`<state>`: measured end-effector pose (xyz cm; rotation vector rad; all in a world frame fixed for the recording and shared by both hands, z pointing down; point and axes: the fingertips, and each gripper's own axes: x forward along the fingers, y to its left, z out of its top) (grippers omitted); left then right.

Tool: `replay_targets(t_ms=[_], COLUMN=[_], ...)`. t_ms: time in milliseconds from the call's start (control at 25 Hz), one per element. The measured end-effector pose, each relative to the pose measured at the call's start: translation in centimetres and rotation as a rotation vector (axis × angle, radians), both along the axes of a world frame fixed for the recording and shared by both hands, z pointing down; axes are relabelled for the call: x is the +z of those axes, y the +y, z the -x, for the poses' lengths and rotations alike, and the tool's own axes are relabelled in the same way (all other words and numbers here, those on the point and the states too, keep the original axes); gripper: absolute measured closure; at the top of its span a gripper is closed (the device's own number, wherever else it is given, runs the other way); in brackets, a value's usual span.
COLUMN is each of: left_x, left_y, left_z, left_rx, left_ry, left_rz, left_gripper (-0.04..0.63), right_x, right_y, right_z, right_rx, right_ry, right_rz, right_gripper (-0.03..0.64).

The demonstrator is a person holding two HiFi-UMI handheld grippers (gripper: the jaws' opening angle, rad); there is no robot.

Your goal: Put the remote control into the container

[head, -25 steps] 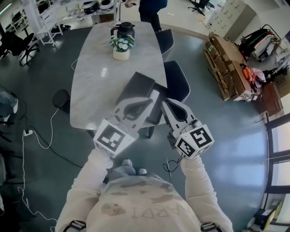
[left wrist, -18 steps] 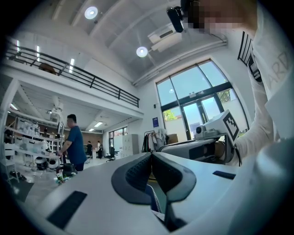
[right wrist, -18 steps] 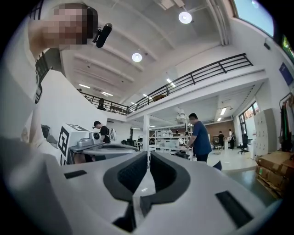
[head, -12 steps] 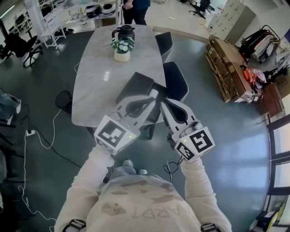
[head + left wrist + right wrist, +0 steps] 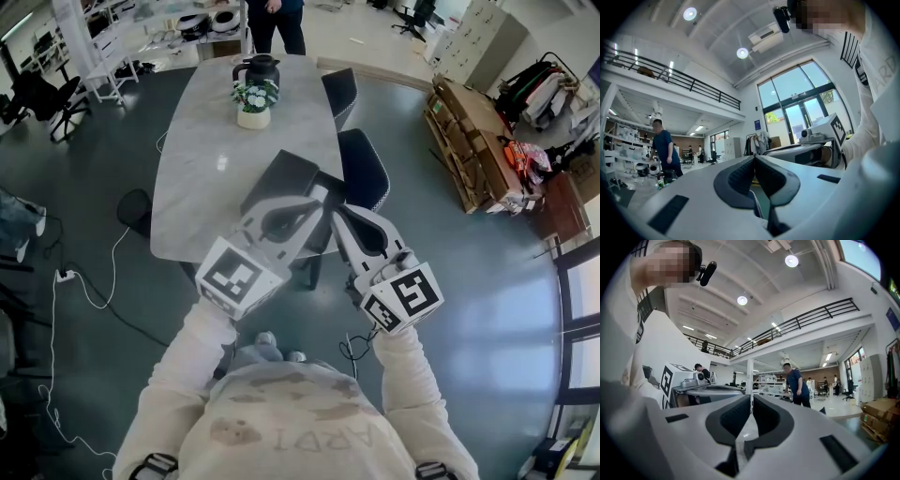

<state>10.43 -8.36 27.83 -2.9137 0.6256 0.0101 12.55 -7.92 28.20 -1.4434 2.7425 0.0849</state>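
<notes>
While you hold both units side by side toward the near end of the counter (image 5: pixel 211 178), the left hand-held gripper (image 5: pixel 322 194) has its jaws fully together w/ nothing between; right hand-held gripper (image 5: pixel 337 214) same, pads meeting, empty. Dark container (image 5: pixel 286 176) sits on counter near that end, partly hidden behind the grippers. Remote control: can't make out in any view. Flower pot (image 5: pixel 252 101) and dark jug (image 5: pixel 257 69) stand at far end.

Bright daylight pours in from tall windows (image 5: pixel 806 108) and round ceiling lamps (image 5: pixel 791 260); glare sits on the bench (image 5: pixel 221 161); fisheye bends the edges, and the corners go dark.
</notes>
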Motion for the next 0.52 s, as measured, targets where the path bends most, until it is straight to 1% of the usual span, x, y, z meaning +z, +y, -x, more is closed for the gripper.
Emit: replay_targets(t_ms=[240,520], left_x=[0.33,0.04], left_y=[0.11,-0.17], left_z=[0.35,0.63], left_rx=[-0.009,-0.010], left_ry=[0.002,-0.005], left_rz=[0.010,-0.003], left_gripper=[0.583,0.583], right_x=[0.22,-0.03], right_y=[0.18,-0.04], right_z=[0.16,0.43], right_rx=[0.001,0.000], right_ry=[0.003,0.003], right_rz=[0.001,0.006], right_gripper=[0.586,0.586])
